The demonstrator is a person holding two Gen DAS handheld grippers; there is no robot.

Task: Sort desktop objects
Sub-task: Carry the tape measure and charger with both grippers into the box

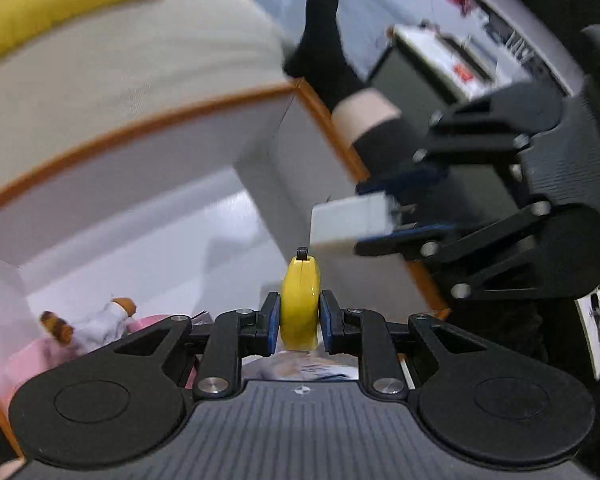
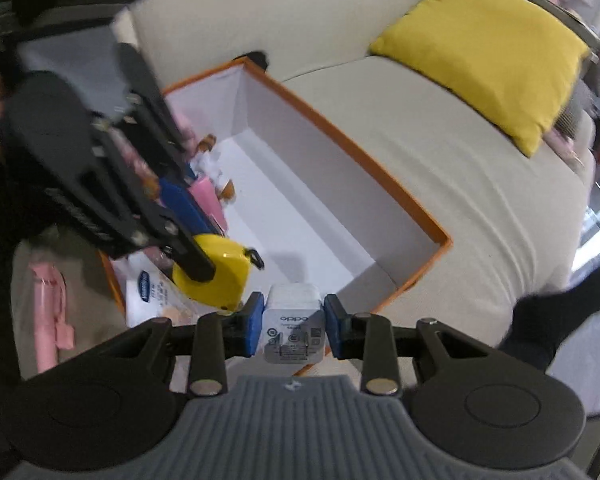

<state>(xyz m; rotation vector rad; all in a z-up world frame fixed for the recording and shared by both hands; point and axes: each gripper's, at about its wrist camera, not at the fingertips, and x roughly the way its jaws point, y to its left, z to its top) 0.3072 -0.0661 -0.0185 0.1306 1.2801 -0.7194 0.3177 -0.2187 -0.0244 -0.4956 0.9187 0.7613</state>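
**Grip check: tape measure and charger both carried over the box**

Jaws on both sides are loaded. Left gripper (image 1: 299, 320) is closed on a yellow tape measure (image 1: 300, 304), pads on its two flat faces, narrow edge up, black tab poking out on top. Right gripper (image 2: 294, 328) is clamped on a white charger (image 2: 294, 324), pads on its two side walls, printed plug face toward the camera.

Both items hang in the air over the orange-rimmed box (image 2: 420, 208), which sits on a pale sofa (image 2: 480, 200) with a yellow cushion (image 2: 488, 52) at the far end. Charger is above the box's near edge; tape measure just left of it, over the near-left part of the box, approx. where a pink item (image 2: 208, 196), a small doll (image 1: 100, 320) and a printed packet (image 2: 156, 292) already lie. Rest of the box floor is bare white.

Handling, as I read it: tape measure is a hard, glossy shell w/ some heft for its size, so likely slippery on the curved rim. Flat faces are the right hold, and that's where the pads are. Charger looks light, rigid, smooth plastic; flat sides grip well, prongs best left alone. Neither looks fragile, but a low release beats a drop, esp. for the heavier tape measure near the doll.
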